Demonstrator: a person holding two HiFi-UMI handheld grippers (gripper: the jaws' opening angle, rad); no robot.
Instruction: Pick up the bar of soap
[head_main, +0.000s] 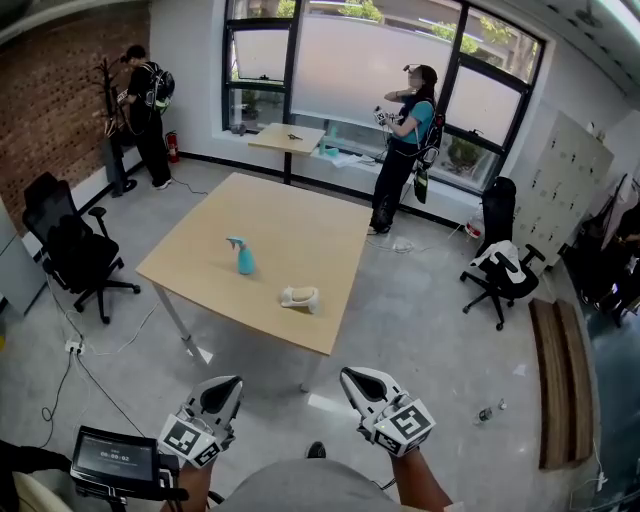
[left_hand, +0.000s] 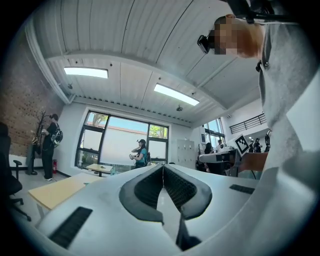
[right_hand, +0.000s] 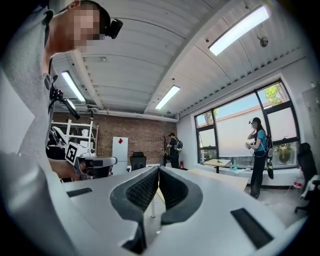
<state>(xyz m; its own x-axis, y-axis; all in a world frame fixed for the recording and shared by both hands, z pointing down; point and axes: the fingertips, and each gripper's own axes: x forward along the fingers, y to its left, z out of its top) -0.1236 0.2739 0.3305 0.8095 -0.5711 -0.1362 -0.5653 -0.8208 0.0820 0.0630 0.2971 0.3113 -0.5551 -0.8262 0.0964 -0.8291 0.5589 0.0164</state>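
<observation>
Presently the left tongs (head_main: 228, 385) and right tongs (head_main: 355, 378) are both clenched on nothing, well short of the counter (head_main: 300, 225). The bar of soap (head_main: 300, 297) lies by its near right edge, right of a spray bottle (head_main: 240, 257). Best, I judge: step closer, spread the right tongs above it.

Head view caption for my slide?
Left gripper and right gripper shut, held short of the table with soap and spray bottle.

Teal spray bottle (head_main: 240, 257), cream bar of soap (head_main: 300, 297), tan table (head_main: 290, 222)
</observation>
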